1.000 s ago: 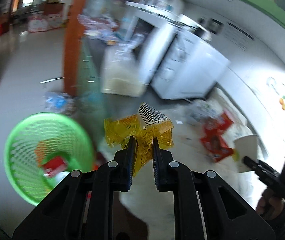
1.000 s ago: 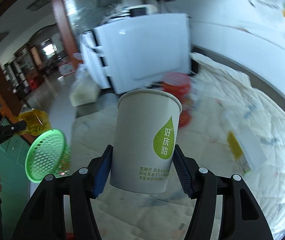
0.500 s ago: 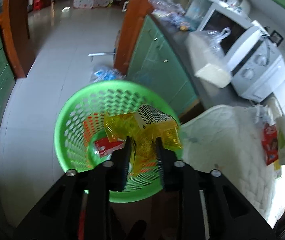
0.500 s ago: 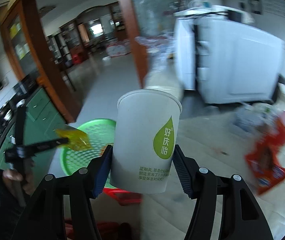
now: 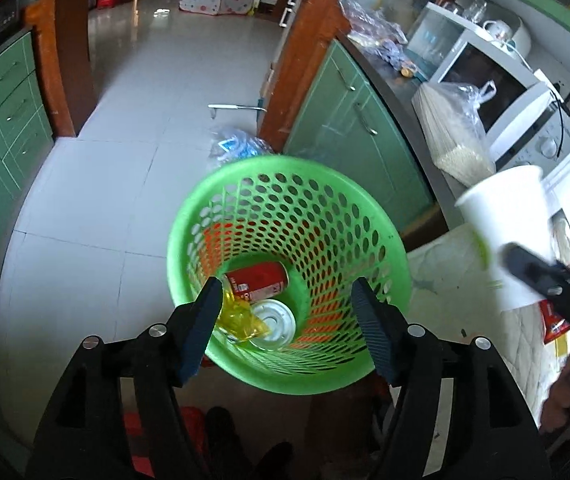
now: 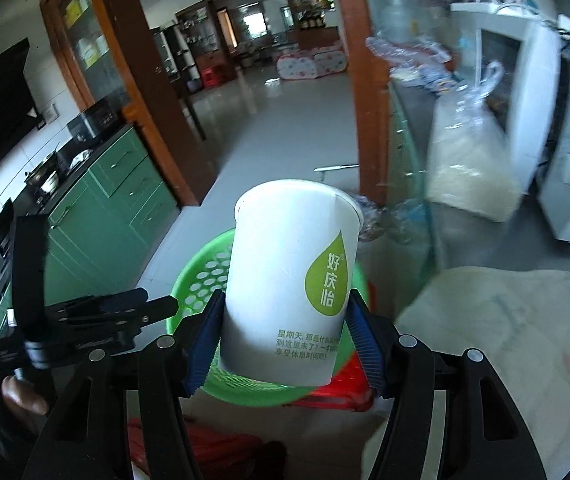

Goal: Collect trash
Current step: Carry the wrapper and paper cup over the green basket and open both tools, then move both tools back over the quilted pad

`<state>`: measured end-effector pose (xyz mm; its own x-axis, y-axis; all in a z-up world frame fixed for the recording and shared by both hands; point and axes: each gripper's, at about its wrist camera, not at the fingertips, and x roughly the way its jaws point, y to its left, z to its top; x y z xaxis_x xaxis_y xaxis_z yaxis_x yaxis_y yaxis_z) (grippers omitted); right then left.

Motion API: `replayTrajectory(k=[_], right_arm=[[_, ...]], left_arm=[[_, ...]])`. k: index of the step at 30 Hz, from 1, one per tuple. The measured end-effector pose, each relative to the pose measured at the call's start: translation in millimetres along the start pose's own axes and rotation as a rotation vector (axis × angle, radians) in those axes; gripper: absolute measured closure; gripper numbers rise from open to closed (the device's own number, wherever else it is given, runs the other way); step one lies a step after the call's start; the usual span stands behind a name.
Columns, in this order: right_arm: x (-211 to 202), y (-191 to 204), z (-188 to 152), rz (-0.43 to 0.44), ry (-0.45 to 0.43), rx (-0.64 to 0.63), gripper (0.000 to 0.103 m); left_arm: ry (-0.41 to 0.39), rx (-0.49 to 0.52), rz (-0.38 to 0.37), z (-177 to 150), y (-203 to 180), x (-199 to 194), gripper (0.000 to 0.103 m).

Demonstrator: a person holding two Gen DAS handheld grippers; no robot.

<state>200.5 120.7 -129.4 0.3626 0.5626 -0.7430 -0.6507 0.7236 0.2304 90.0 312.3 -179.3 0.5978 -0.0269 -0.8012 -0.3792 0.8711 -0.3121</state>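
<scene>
We held the left gripper (image 5: 285, 312) spread wide over the green basket (image 5: 377, 240) mid-frame; next, we judged, the right gripper (image 6: 285, 340), clamped on the paper cup (image 6: 289, 280), needed to move above it

In the right wrist view the paper cup (image 6: 291, 284) hides most of the green basket (image 6: 201, 280), so its contents cannot be seen there. In the left wrist view the same cup (image 5: 505, 236), at the right of the frame, is motion-blurred, and the right tongs (image 5: 541, 280) holding it are smeared and run off the right edge. The yellow wrapper (image 5: 241, 314) is partly hidden behind the left tongs' left finger (image 5: 201, 320). The red packet (image 5: 555, 316) at the right edge is too blurred to read.
</scene>
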Motion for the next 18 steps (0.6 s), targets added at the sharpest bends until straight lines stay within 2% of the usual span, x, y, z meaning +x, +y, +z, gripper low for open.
replayTrajectory(k=[3, 5, 8, 13, 18], right_arm=[[19, 8, 1, 0.04, 0.019, -0.001, 0.043], [25, 11, -1, 0.044, 0.016, -0.002, 0.036], [23, 11, -4, 0.059, 0.01, 0.01, 0.034], [-1, 1, -11, 0.045, -0.015, 0.024, 0.034], [-45, -33, -26, -0.015, -0.062, 0.081, 0.033]], left_arm=[[-0.012, -0.005, 0.006, 0, 5, -6, 0.035], [-0.018, -0.01, 0.01, 1, 6, -9, 0.034], [-0.024, -0.015, 0.008, 2, 9, -13, 0.033], [-0.03, 0.005, -0.009, 3, -1, -16, 0.033], [-0.031, 0.049, -0.039, 5, -29, -16, 0.033]])
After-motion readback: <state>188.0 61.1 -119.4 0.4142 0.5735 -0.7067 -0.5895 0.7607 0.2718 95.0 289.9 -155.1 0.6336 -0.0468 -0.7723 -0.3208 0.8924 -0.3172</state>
